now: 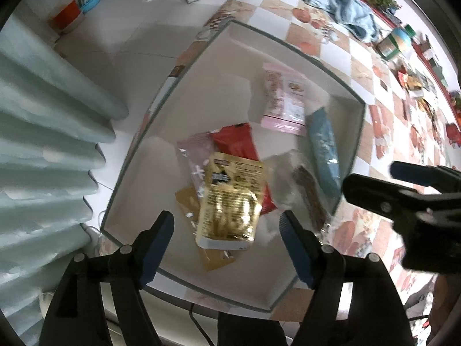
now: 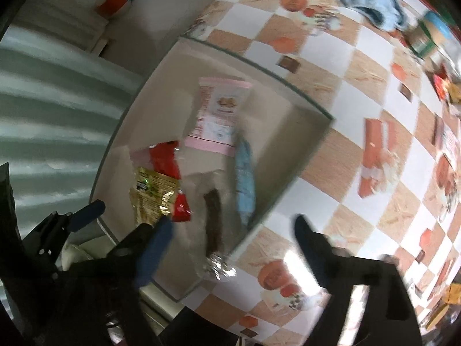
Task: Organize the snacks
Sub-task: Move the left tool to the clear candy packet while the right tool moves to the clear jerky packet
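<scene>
Left wrist view: your left gripper (image 1: 226, 225) hangs over the box (image 1: 201, 57), jaws spread wide, nothing pinched. The gold pack (image 1: 230, 204) shows between the fingers but the pads are clear of it; looks blurred, so prob. just dropped or lying on top of the pile, can't tell which. Under it, toward the box's near-left corner, a tan pack (image 1: 187, 199); a red pack (image 1: 236, 141) and a clear pinkish wrapper (image 1: 193, 147) sit just past the gold one toward box centre. A pink bag (image 1: 283, 98) lies toward the far wall, a blue pack (image 1: 324, 150) along the right wall, a brown bar (image 1: 308, 193) in clear wrap beside it.

Right wrist view: your right gripper (image 2: 233, 230) is fully spread too, empty, straddling the box's right wall w/ one finger over the box and the other over the tablecloth (image 2: 331, 66). The brown bar (image 2: 214, 222) lies below it inside the box, wrap end draped over the wall.

Step, as I read it: drop-off, both hands at release over the box. More snacks (image 1: 415, 83) sit on the cloth well right of the box, by the far edge. Next calls for lifting both hands clear of the walls, then swinging one out to those loose packs and coming down w/ jaws wide. Maybe nudge that wrap end inside first.
</scene>
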A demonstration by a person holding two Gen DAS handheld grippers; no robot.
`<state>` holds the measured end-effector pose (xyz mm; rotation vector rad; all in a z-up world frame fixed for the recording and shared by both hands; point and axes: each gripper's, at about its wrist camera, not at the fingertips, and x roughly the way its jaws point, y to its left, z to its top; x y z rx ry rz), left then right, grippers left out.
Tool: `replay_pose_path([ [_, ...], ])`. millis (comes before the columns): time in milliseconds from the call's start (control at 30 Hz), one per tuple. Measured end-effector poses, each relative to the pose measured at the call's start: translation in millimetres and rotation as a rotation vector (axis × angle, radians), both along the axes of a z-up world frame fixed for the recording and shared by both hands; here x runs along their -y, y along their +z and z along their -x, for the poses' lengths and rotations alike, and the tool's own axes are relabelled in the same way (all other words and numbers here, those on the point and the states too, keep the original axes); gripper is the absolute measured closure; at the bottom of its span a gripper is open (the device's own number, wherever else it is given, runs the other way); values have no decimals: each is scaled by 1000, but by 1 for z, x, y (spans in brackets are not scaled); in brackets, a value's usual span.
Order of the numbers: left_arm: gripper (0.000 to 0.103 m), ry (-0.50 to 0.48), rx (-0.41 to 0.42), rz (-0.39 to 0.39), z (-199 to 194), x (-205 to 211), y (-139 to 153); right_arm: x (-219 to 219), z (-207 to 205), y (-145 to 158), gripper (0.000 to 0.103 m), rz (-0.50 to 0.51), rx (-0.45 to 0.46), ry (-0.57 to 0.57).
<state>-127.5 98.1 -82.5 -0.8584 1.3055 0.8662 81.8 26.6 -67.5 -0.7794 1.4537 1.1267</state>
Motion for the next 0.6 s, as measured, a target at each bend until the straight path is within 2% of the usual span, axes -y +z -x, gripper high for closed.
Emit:
replay_pose_path([
  [133, 24, -80, -5, 5, -21, 17, 6, 35, -33, 6, 1, 5, 25, -92],
  [300, 24, -261, -7, 7, -67, 57, 16, 98, -92, 9, 1, 20, 33, -274],
  [600, 24, -487, -3, 110, -151, 123, 4, 210, -154, -13, 1, 153, 79, -459],
])
